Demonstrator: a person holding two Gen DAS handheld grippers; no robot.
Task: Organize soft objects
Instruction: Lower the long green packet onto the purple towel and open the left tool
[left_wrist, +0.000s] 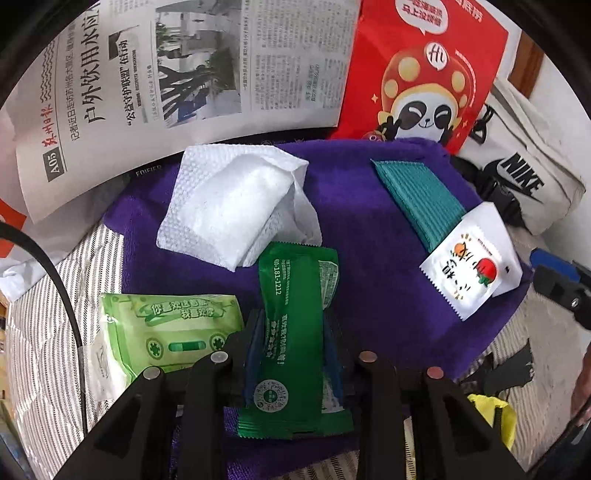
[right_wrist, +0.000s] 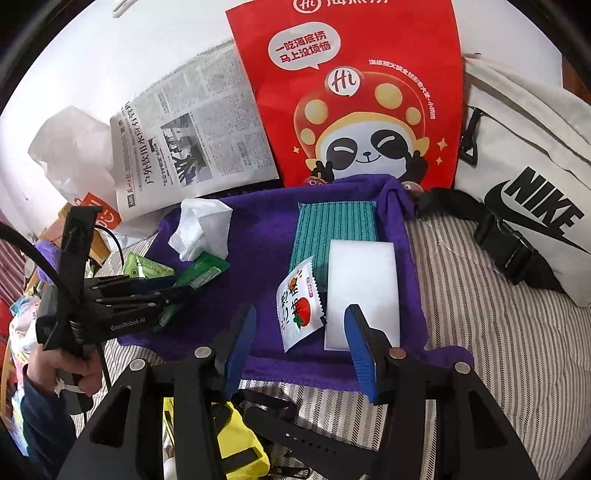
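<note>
My left tool (left_wrist: 291, 339) grips a dark green packet (left_wrist: 295, 332) over the near left of the purple towel (left_wrist: 369, 258), beside a light green pouch (left_wrist: 166, 332). My right tool (right_wrist: 299, 332) stands parted, holding nothing, just near of a white sachet (right_wrist: 299, 306) and white sponge (right_wrist: 362, 288). The crumpled tissue (left_wrist: 236, 199) lies far left.

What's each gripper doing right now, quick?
Left gripper: closed on the dark green wrapped packet.
Right gripper: open, holding nothing, above the purple towel.
</note>
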